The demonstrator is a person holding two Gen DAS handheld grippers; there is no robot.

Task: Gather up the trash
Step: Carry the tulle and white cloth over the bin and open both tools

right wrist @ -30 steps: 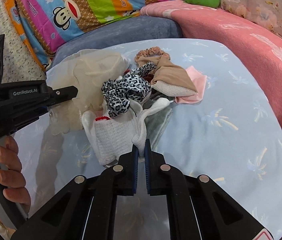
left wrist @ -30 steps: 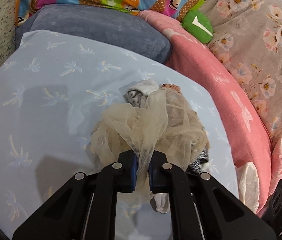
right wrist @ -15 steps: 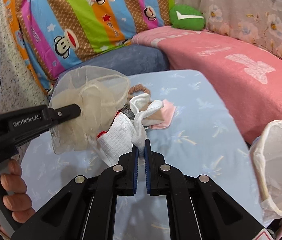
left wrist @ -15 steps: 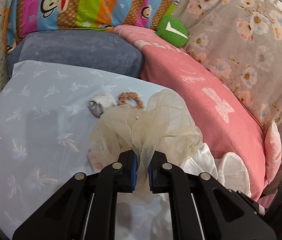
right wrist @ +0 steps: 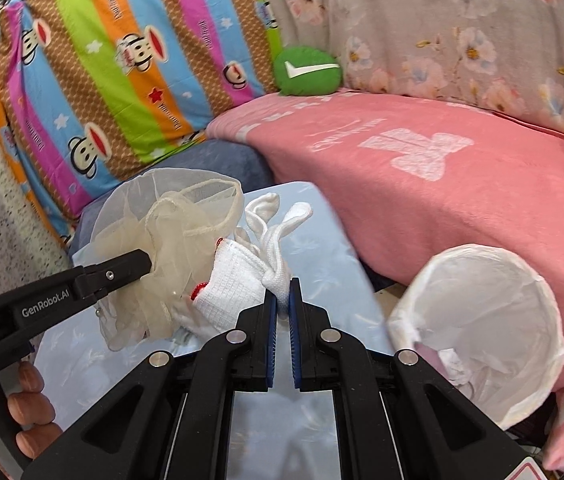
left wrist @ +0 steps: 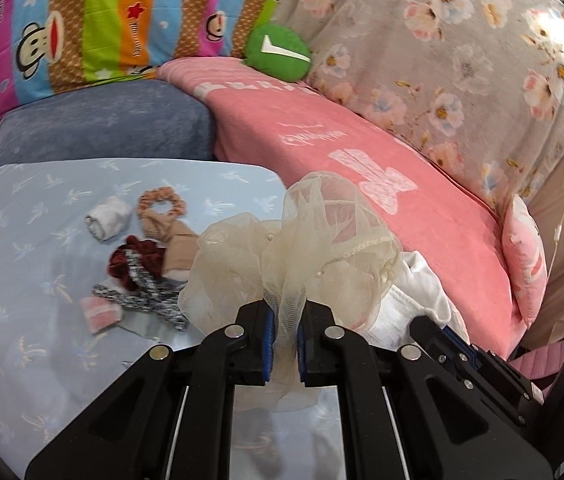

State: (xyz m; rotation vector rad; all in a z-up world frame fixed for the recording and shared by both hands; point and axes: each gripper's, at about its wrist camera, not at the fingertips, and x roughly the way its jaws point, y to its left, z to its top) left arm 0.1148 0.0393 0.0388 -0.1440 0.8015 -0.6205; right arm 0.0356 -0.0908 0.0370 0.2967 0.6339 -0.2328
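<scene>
The left gripper (left wrist: 282,346) has its fingers pinched narrow on a gathered neck of the cream mesh bag (left wrist: 306,248), which billows out ahead of the blue pads. The right gripper (right wrist: 282,304) has its fingers almost together, clamped on a knot of the white knitted cloth (right wrist: 238,276), whose loose ends stick up above the pads. In the right wrist view the mesh bag (right wrist: 162,240) and the white cloth touch side by side, both held up off the light blue palm-print tabletop (right wrist: 322,264); the left gripper (right wrist: 114,276) enters from the left edge, with the person's hand (right wrist: 22,408) on its handle.

Only the left wrist view shows what lies on the tabletop (left wrist: 42,240): a peach scrunchie (left wrist: 162,200) and a rolled white sock (left wrist: 108,218) toward the far edge, nearer a beige stocking (left wrist: 174,248), a dark red scrunchie (left wrist: 138,256), a black-and-white patterned strip (left wrist: 150,300) and a small pink piece (left wrist: 100,314), all bunched close together left of the bag. Part of the right gripper (left wrist: 462,356) shows at the lower right there, with the white cloth (left wrist: 414,300) behind the mesh.

Only the right wrist view shows the white-lined bin (right wrist: 482,328), open-mouthed, off the right edge of the tabletop and against the pink blanket (right wrist: 442,184). Both views show the green cushion (right wrist: 306,70) and the striped monkey-print pillow (right wrist: 122,60) behind.
</scene>
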